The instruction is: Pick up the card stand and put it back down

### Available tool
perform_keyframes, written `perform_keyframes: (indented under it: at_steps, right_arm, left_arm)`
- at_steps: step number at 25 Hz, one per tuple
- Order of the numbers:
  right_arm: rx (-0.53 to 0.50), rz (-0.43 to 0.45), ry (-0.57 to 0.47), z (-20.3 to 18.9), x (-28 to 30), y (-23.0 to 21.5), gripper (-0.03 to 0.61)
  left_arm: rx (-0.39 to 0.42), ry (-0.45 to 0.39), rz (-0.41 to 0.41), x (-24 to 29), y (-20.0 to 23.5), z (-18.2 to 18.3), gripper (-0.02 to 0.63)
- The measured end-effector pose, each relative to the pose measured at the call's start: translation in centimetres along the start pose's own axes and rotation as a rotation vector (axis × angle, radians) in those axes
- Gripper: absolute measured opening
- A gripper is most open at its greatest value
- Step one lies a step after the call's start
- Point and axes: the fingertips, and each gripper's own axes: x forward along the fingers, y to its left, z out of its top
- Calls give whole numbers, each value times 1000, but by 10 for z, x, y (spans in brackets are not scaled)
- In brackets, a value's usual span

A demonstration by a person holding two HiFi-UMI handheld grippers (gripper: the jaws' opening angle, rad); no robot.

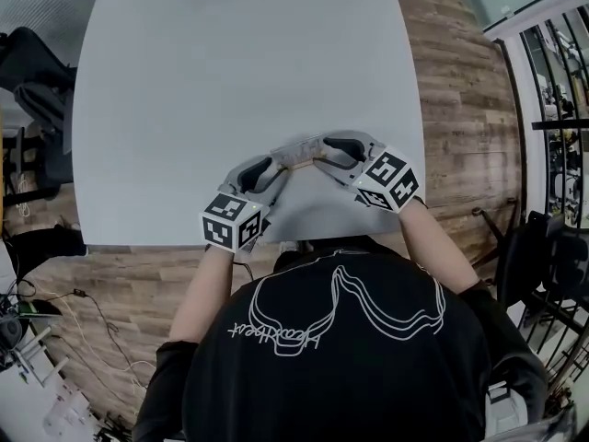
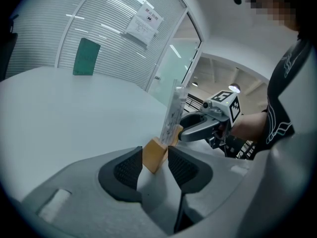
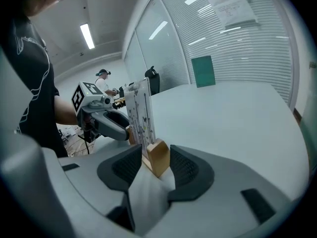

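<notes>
The card stand [image 1: 301,161] is a small wooden block [image 2: 154,155] with an upright printed card [image 2: 174,110] in its slot. It sits near the front edge of the white table [image 1: 239,81], between my two grippers. My left gripper [image 1: 279,167] is shut on one end of the block, its pads on both sides of the wood. My right gripper [image 1: 321,157] is shut on the other end [image 3: 157,157], with the card [image 3: 140,115] rising just beyond its jaws. I cannot tell whether the block rests on the table or hangs just above it.
A green upright object [image 2: 86,57] stands at the table's far edge, before a glass wall with blinds. Dark chairs [image 1: 32,81] stand left of the table and more furniture [image 1: 552,256] to the right. A person [image 3: 103,81] stands far off in the right gripper view.
</notes>
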Motion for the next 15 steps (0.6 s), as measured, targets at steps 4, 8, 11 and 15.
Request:
perform_keyframes:
  at_steps: [4,8,11,15]
  right_arm:
    - [-19,-18,9,-2,3,-1,166]
    - [4,-27,-6,-2,1,-3,143]
    - [24,-27,-18,-2,0,-3,140]
    - [46,-32,-29,0,4,-1,139]
  left_arm:
    - [3,3,-6,3,-1,1,161]
    - [0,-2,10,4,0,2,149]
    - [0,-4,12,4,0,2,147]
    - [6,-1,16,2,4,2,143]
